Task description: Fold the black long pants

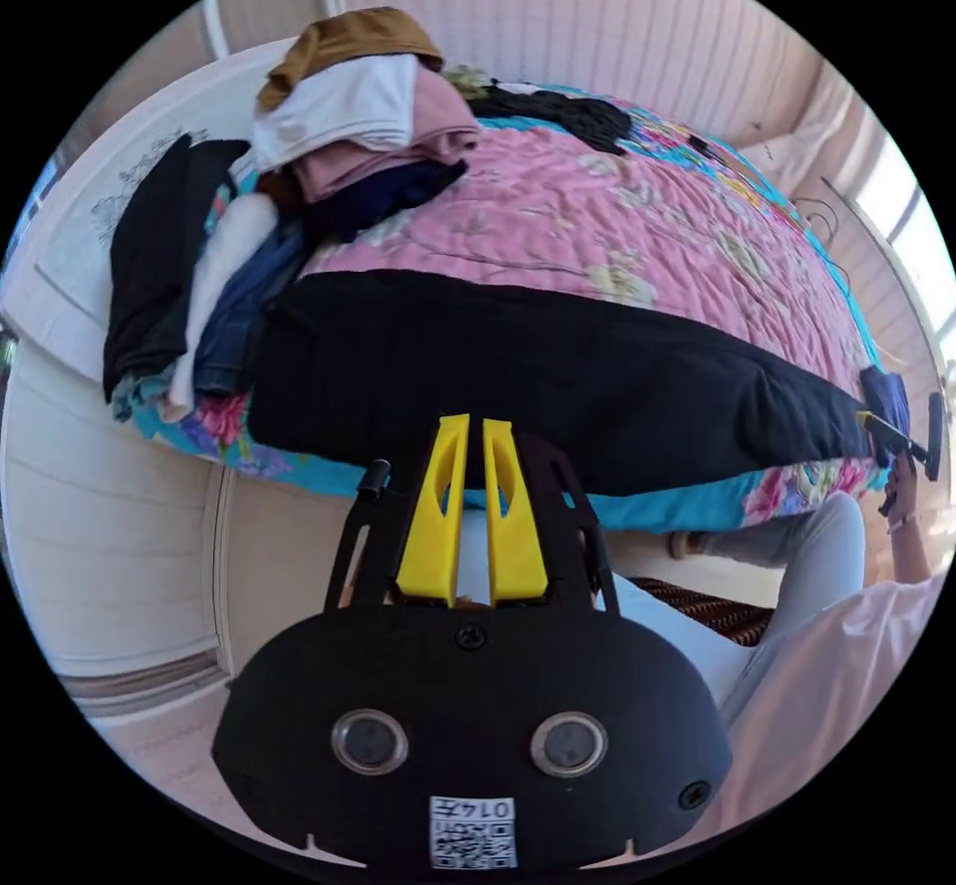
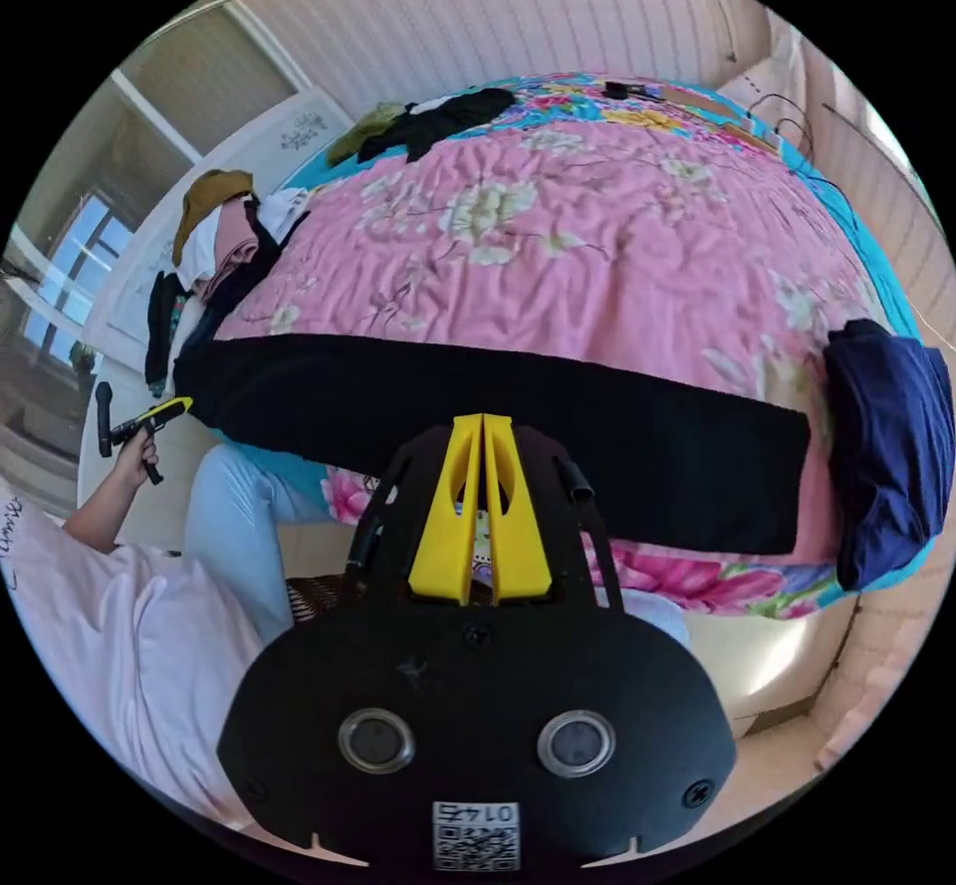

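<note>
Black long pants (image 1: 558,377) lie flat across frame centre (ready for folding), while the left gripper (image 1: 475,437) and right gripper (image 2: 483,432) hover clenched, grasping nothing.

open pink floral quilt (image 2: 597,228) lies beyond the long black pants (image 2: 498,417); a heaped pile of folded clothes (image 1: 349,118) crowds one end, a crumpled navy garment (image 2: 886,437) the other.

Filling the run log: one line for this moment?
pants: flat, folded lengthwise along bed edge | left gripper: shut, empty | right gripper: shut, empty
</note>
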Tool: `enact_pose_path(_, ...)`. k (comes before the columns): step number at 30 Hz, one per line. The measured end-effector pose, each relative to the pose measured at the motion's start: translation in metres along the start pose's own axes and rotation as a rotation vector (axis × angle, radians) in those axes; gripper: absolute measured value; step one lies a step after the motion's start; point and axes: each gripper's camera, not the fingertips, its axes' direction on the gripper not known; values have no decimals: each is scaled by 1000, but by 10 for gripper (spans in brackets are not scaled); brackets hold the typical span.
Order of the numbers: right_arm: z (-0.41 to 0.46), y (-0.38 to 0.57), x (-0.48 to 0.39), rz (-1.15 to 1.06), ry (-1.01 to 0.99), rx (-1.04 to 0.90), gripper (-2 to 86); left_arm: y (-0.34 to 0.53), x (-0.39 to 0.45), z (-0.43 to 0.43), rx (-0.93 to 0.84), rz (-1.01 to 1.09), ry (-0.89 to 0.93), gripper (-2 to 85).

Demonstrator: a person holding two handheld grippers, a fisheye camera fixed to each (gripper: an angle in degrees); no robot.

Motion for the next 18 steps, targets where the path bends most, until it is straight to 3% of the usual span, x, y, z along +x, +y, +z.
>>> enact_pose_path(3,55,-35,-90,-244,-95,-110,-3,3,-38,-9,50,-72,-69,1)
enact_pose_path(6,101,-56,-175,-446,-24,-181,-4,-7,-54,-3,67,-89,-117,-7)
enact_pose_path(9,144,-64,-237,-576,89,-223,-4,-16,-65,33,-59,-127,-188,-9)
enact_pose_path(11,179,-65,-260,-616,166,-312,-4,-15,-67,63,-171,-134,-178,-10)
enact_pose_path(14,212,-65,-279,-608,223,-339,-5,-14,-58,69,-146,-149,-232,-10)
enact_pose_path(18,213,-69,-281,-536,127,-357,-5,-2,-48,48,-73,-111,-240,-10)
